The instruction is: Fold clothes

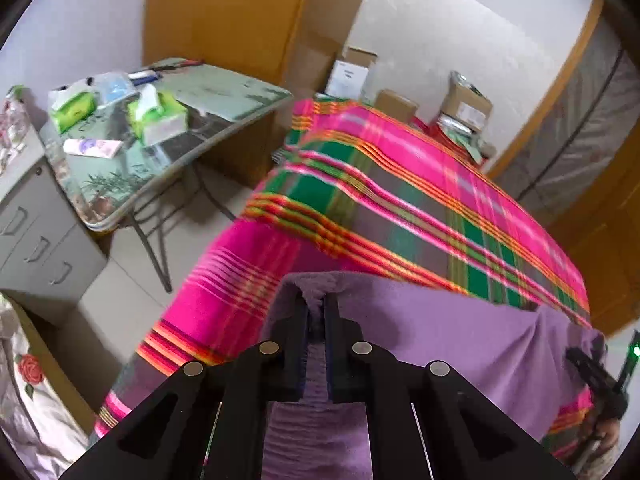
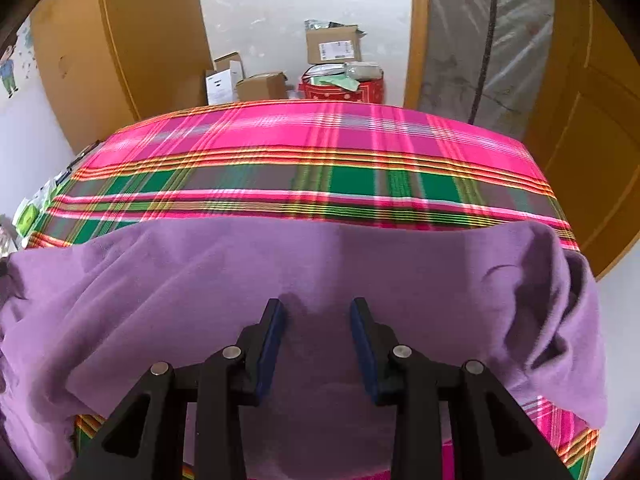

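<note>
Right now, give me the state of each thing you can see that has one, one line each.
Left gripper: shut on the purple garment.
Right gripper: open, jaws apart above the garment.
Purple garment: unfolded, spread over the near table edge.
Plaid cloth: spread flat over the table.
Tissue box: open, a tissue sticking up.

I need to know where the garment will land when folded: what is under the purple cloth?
The purple cloth lies on a pink and green plaid sheet. What the sheet covers is hidden.

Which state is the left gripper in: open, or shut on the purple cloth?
Shut on it: the left gripper pinches a bunched edge of the purple cloth between its near-touching fingers.
</note>
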The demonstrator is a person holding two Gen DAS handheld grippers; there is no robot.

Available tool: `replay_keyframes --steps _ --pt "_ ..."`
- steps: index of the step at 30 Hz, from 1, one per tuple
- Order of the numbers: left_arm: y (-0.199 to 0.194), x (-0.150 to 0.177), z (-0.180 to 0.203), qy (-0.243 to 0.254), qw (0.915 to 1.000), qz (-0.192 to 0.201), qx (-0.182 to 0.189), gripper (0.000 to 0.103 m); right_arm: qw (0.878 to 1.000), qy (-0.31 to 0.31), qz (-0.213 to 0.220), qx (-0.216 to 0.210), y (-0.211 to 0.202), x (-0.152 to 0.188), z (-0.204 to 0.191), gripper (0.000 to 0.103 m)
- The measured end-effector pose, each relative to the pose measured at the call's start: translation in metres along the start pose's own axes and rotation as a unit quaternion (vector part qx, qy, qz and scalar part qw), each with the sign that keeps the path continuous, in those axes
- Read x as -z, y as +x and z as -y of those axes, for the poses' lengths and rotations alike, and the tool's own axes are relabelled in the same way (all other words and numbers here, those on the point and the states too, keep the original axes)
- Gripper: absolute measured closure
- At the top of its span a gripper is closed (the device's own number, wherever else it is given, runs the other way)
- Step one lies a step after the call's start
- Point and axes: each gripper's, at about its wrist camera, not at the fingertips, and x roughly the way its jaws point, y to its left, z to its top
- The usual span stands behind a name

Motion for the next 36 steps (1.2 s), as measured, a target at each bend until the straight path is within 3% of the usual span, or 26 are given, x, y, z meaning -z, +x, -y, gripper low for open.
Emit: replay_keyframes --steps 3,8,13,20,21,29,36 --pt "0.004 -0.008 -0.010 -0.021 0.9996 0.014 -0.015 0.096 1.000 0.007 0.004 0.005 -0.001 -0.001 0.007 0.068" --pt "0.018 -0.005 -0.005 -0.003 0.9988 0.018 -0.045 0.096 1.000 0.020 0.017 0.015 -0.012 -0.001 0.023 0.068" --pt "0.025 0.001 -0.003 -0.001 0.9988 0.009 -0.049 0.096 0.998 0.040 0.031 0.025 -0.028 0.005 0.045 0.068" --pt "0.003 0.004 0.015 0.028 0.9991 0.018 -0.028 0.095 0.996 0.063 0.049 0.035 -0.053 0.020 0.068 0.068" --pt "-0.001 0.006 0.019 0.037 0.9987 0.020 -0.028 0.091 0.996 0.065 0.051 0.038 -0.057 0.023 0.071 0.068" --pt "-0.034 0.024 0.060 0.077 0.9963 0.035 0.018 0.081 0.991 0.092 0.073 0.059 -0.094 0.051 0.110 0.068" --pt "-0.053 0.041 0.101 0.109 0.9908 0.025 0.077 0.081 0.990 0.099 0.072 0.066 -0.112 0.060 0.130 0.068"
